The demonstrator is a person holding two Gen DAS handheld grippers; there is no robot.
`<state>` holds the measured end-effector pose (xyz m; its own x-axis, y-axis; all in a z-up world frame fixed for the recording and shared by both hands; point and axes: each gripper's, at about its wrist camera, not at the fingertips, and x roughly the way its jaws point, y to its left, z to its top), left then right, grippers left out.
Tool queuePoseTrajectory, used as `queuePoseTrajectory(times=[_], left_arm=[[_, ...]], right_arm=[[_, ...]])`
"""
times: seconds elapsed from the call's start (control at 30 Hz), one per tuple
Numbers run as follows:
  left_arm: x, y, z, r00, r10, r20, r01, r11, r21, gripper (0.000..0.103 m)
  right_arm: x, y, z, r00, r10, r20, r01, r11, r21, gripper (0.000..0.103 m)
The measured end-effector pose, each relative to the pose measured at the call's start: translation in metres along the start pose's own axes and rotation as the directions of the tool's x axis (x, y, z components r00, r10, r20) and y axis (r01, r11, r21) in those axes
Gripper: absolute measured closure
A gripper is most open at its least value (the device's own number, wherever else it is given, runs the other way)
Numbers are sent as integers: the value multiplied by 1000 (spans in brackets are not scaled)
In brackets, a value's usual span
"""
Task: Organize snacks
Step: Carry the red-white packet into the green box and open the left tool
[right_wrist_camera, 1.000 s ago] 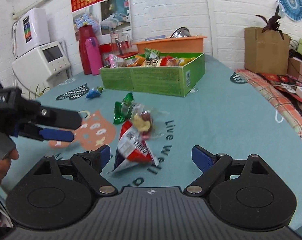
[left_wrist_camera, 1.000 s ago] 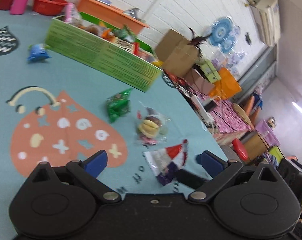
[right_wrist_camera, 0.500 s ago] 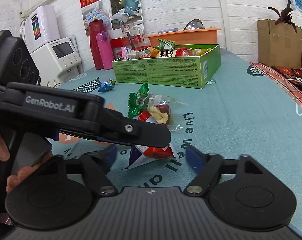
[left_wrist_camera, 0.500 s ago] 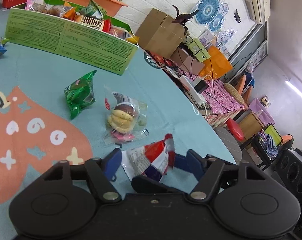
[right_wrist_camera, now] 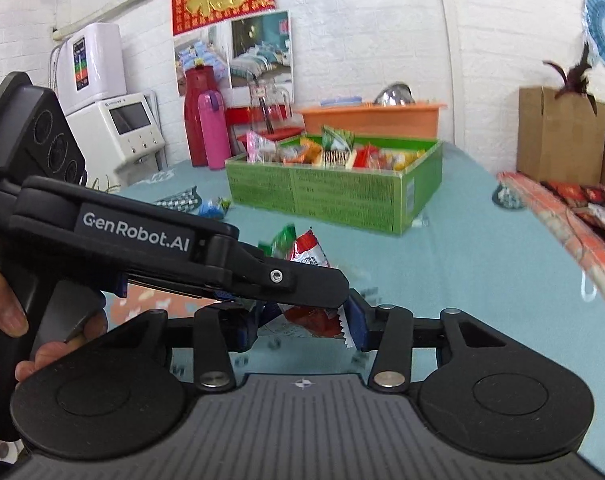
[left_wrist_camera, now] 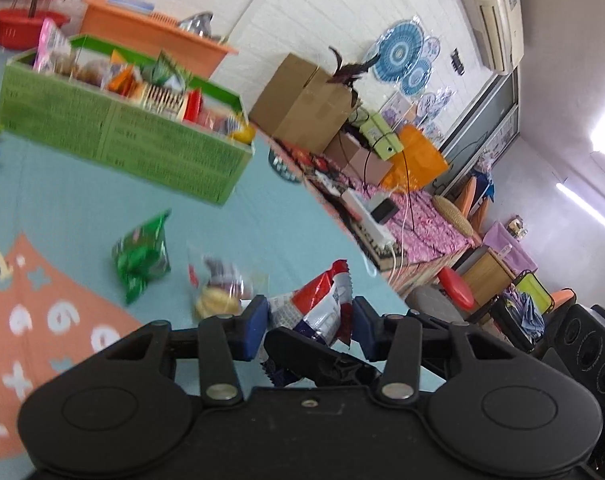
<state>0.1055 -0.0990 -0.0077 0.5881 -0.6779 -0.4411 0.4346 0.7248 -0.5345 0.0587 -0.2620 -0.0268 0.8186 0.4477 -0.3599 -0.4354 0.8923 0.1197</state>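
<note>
- At far left of the right wrist view, a hand (right_wrist_camera: 18,320) holds the left gripper (right_wrist_camera: 334,300), which reaches across in front of the right one.
- Left gripper: jaws closing, red-white-and-blue snack packet (left_wrist_camera: 322,308) between them; pads look close to the wrapper, but contact cannot be confirmed through the blur.
- Right gripper (right_wrist_camera: 302,328): jaws also closing about the same packet; right pad appears to touch the crimped edge. Judgement: both grippers converge on one packet, perhaps to steady it for the lift.
- Left of the packet on the teal tablecloth (left_wrist_camera: 82,216): green snack bag (left_wrist_camera: 142,256), then a clear-wrapped biscuit pack (left_wrist_camera: 218,292), both loose.
- Farther back: green cardboard box (right_wrist_camera: 334,192), open-topped, already crowded with assorted packets standing on edge; the likely destination.
- Behind the box: an orange tub (right_wrist_camera: 370,120).
</note>
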Motion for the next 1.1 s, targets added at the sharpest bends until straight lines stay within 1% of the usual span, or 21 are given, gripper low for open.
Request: queuePoseTrajectory(times=[0.1,0.23,0.37,0.53,0.63,0.77,1.0,1.03,1.07,1.1], left_arm=[[-4,-3,19,999,-4,42,3,1000,18,59],[-2,-3,45,996,6,94,-10,999,49,60],[10,3,73,991,10,131,-17,998,53,60],[33,20,114,986,6,165,-11,999,30,59],[52,32,138,986,10,167,-15,1000,25,59],[79,48,166,989,20,143,-23,1000,14,59],[110,69,188,991,43,123,-47,999,27,58],[114,73,190,992,48,121,-52,998,25,56],[119,77,191,991,60,118,-63,998,22,51],[121,79,192,990,72,117,-75,997,24,22]], right_arm=[[5,0,18,999,3,41,-1,999,-47,28],[16,-4,42,996,11,93,-2,995,-99,28],[36,-11,65,993,8,120,9,989,-145,28],[67,-31,95,988,12,152,10,989,-145,28],[90,-45,109,986,6,167,19,989,-148,28],[120,-65,122,985,-4,172,26,991,-129,28],[158,-93,128,985,3,175,11,997,-79,28],[163,-95,128,985,3,174,10,997,-77,28],[168,-98,128,985,4,173,9,997,-76,28],[174,-99,126,985,0,170,13,997,-74,27]])
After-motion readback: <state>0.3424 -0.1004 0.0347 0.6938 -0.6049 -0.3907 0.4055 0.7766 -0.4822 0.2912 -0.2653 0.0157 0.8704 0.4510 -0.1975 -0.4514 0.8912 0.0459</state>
